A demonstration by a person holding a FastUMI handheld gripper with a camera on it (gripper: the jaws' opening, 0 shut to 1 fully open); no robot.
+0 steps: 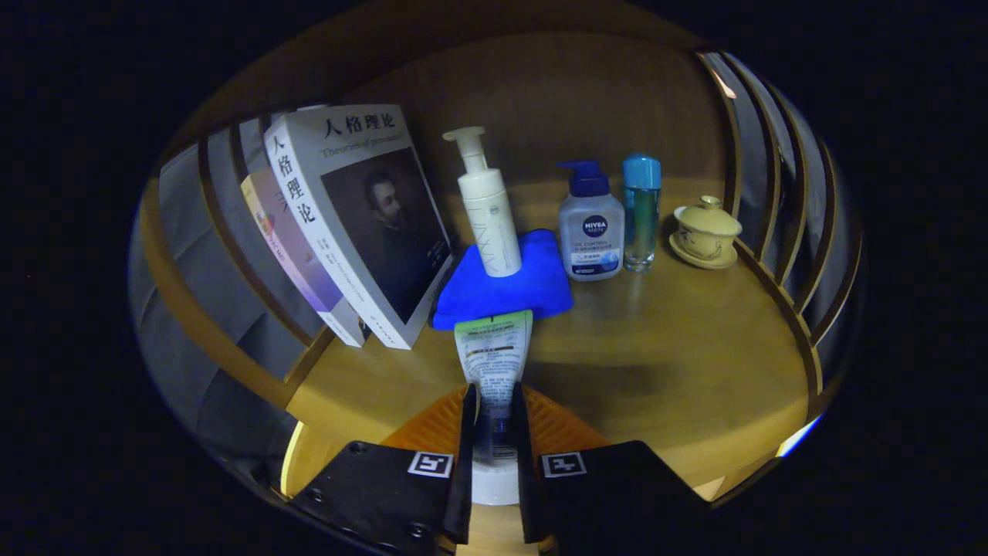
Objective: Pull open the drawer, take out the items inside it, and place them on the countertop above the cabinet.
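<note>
The tube [494, 359] lies between your tongs [494, 405], pinched by both fingers [465, 432] near its white cap end, which sits at the bottom centre of the frame. Its long axis runs straight ahead along the fingers, with the flat crimped end pointing up the frame toward the blue cloth [502, 289]. That crimped end reaches the near edge of the cloth; whether it touches or merely overlaps it in view cannot be told. Judged from this, you are carrying the tube over the tabletop [671, 347] and the set-down is the step in hand.

Just beyond the tube, the blue cloth lies folded in the middle of the frame, with a tall cream pump bottle [488, 208] standing on it. To the left of the cloth, two books [355, 224] lean against the slatted side rail [201, 255], their lower corners near the cloth. Right of the cloth stand a short white pump bottle [591, 232], a slim blue-capped bottle [641, 212] just beside it, and, further right, a lidded cup on a saucer [706, 232] close to the right-hand rail.

Open room lies to the lower right of the frame: a broad bare stretch of tabletop between the tube and the right-hand rail. A smaller bare patch lies at lower left, below the books. Straight ahead the way is blocked by cloth and bottle, so a set-down would probably go best to the right of the tube's present line.
</note>
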